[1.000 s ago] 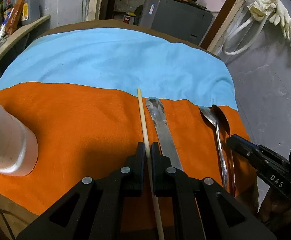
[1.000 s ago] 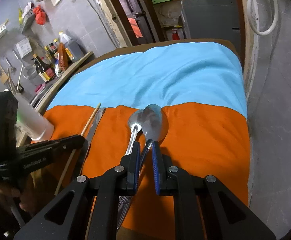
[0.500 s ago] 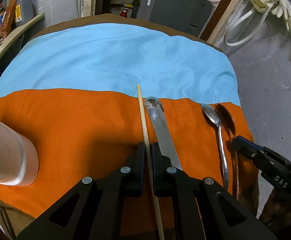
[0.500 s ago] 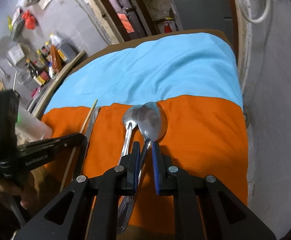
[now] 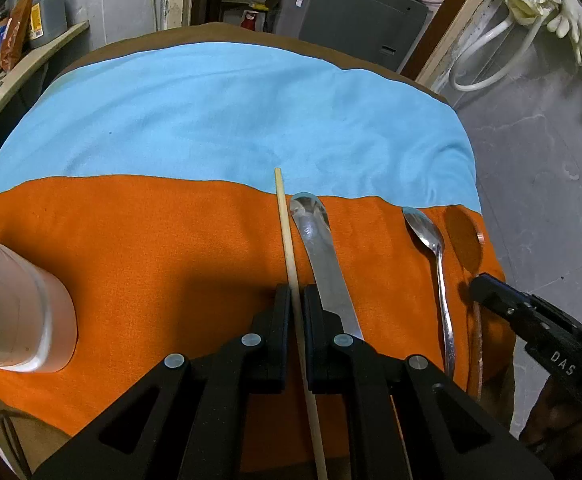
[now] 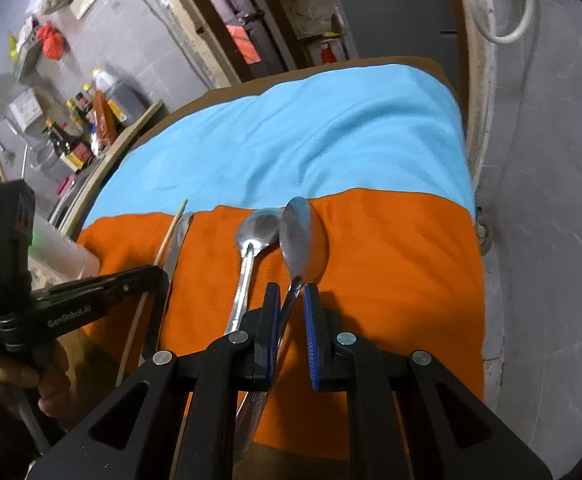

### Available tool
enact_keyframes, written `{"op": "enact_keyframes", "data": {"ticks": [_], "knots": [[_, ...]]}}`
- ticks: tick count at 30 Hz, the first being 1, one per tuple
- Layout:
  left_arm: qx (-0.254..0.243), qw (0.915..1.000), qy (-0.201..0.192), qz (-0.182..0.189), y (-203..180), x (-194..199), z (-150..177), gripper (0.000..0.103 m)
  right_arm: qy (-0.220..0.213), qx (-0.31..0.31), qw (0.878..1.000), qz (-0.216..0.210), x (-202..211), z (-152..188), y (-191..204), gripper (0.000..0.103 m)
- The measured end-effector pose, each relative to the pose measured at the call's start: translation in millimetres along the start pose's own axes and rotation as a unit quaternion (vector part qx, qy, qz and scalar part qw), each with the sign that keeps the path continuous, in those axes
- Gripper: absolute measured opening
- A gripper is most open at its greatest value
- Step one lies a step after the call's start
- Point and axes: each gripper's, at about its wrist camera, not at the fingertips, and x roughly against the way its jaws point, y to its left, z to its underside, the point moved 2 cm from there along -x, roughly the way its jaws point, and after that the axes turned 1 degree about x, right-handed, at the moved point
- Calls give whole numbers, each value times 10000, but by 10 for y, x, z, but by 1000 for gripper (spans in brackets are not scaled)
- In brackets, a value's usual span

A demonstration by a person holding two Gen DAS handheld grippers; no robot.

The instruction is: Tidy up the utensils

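Note:
My left gripper (image 5: 298,294) is shut on a wooden chopstick (image 5: 285,216) that points away over the orange cloth (image 5: 151,240). A steel butter knife (image 5: 323,248) lies just right of it. My right gripper (image 6: 292,294) is shut on the handle of a large steel spoon (image 6: 303,236), held tilted above the cloth. A smaller steel spoon (image 6: 257,232) lies on the cloth to its left, also in the left wrist view (image 5: 427,236). The right gripper shows in the left wrist view (image 5: 487,286).
A translucent plastic cup (image 5: 15,312) lies on its side at the left edge of the orange cloth. A blue cloth (image 5: 227,112) covers the table's far half. Bottles (image 6: 91,120) stand on a shelf at the left. A grey cabinet (image 5: 355,24) stands behind.
Both grippers have risen a little with their loads. The large spoon has lifted and tilted onto its edge, apart from the smaller spoon. The chopstick stays gripped.

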Motion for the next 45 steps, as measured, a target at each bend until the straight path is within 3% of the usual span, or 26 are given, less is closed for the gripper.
{"op": "enact_keyframes", "data": {"ticks": [3, 6, 19, 27, 32, 37, 41, 45], "knots": [[-21, 10000, -4, -26, -8, 2, 9, 5, 114, -66, 9999, 95, -5, 32, -81, 7], [-20, 10000, -6, -28, -9, 0, 4, 5, 134, -453, 9986, -231, -26, 49, -200, 7], [-22, 10000, -42, -56, -42, -28, -24, 5, 339, -527, 9950, -777, -264, -165, -204, 8], [20, 9995, -305, -100, -55, -14, 58, 4, 580, 74, 9977, -328, -288, -197, 39, 10], [83, 9995, -315, -44, -36, -8, 81, 4, 628, 71, 9973, -382, -289, -190, 81, 21], [97, 9995, -307, 8, -14, 20, 110, 4, 630, 152, 9977, -203, -292, -183, 138, 22], [138, 9994, -300, 57, -1, 31, 120, 3, 649, 496, 9965, 171, -317, -178, 247, 21], [189, 9993, -273, 146, 19, 46, 133, 3, 642, 330, 9971, 249, -321, -179, 230, 17]]}}
